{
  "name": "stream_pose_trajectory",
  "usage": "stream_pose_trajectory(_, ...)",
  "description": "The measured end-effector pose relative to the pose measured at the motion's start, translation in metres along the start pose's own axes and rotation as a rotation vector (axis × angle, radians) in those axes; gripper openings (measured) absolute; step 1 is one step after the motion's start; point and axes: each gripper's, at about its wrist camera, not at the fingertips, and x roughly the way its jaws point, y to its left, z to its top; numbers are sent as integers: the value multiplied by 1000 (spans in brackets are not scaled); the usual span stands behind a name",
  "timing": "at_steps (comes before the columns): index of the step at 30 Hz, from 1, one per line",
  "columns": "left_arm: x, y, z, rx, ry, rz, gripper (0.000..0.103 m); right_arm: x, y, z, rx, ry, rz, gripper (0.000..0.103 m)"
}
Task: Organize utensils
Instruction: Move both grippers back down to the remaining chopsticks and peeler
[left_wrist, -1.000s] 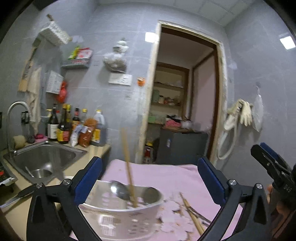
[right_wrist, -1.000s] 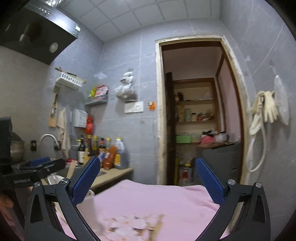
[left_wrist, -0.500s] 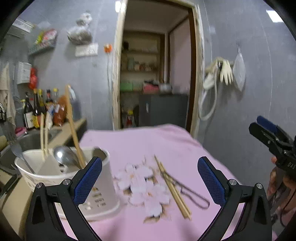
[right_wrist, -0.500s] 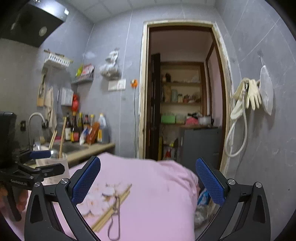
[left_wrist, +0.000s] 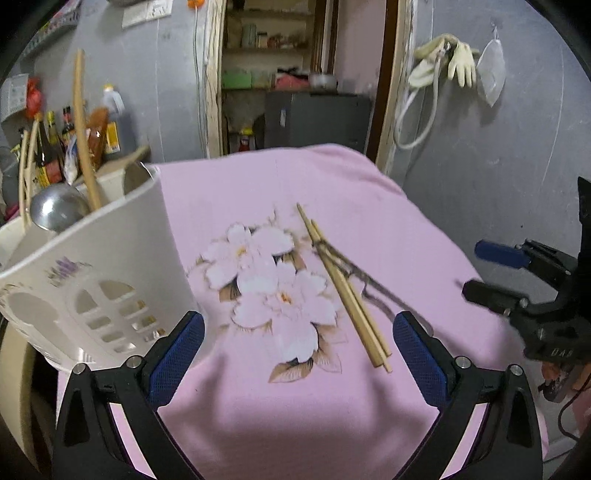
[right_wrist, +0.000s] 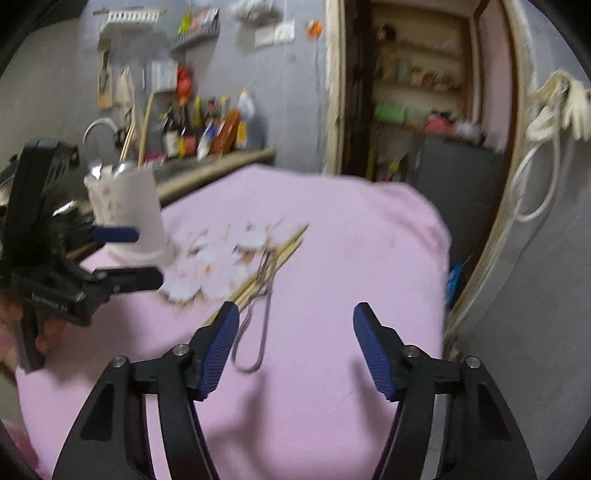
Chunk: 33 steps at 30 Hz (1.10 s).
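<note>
The left gripper (left_wrist: 298, 334) hovers over a desk covered with a pink cloth (left_wrist: 369, 206), its blue-padded fingers (left_wrist: 177, 354) spread wide with nothing between them. Just ahead of it lies a pair of wooden chopsticks (left_wrist: 341, 286) side by side across the right edge of the printed white flowers (left_wrist: 273, 284), and a thin metal wire utensil (left_wrist: 373, 286) rests against them on their right — touching or crossing the sticks near their middle. To the left stands a white perforated utensil holder (left_wrist: 99, 269), tilted in the fisheye view, holding a metal ladle (left_wrist: 55, 208) and upright wooden sticks (left_wrist: 83, 136). The right gripper (right_wrist: 291, 334) is also held wide and empty above the near part of the cloth; the looped handle of the wire utensil lies just beside its left finger (right_wrist: 218, 350). Seen from the right wrist, the holder stands at the far left of the cloth, well apart from the chopsticks. Behind it are a row of sauce bottles (left_wrist: 55, 147) on the counter and an open doorway (left_wrist: 295, 74); the right wrist view is blurred.
</note>
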Motion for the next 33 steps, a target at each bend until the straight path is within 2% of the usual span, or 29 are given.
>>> stream_pose_trajectory(6, 16, 4, 1, -11, 89, -40, 70, 22, 13, -7, -48, 134, 84, 47)
stream_pose_trajectory(10, 20, 8, 0, -29, 116, -62, 63, 36, 29, -12, -120, 194, 83, 44)
stream_pose_trajectory(13, 23, 7, 0, -26, 135, -77, 55, 48, 35, -14, -156, 231, 63, 35)
stream_pose_trajectory(15, 22, 4, 0, -23, 145, -84, 50, 52, 35, -13, -166, 235, 49, 23)
stream_pose_trajectory(18, 27, 3, 2, -25, 172, -109, 41, 53, 30, -10, -149, 230, 38, 23)
stream_pose_trajectory(25, 45, -1, 15, -16, 189, -132, 30, 46, 6, -8, -91, 198, -23, 22)
stream_pose_trajectory(33, 74, -14, 32, 0, 226, -112, 17, 40, 0, -12, -100, 184, -47, 22)
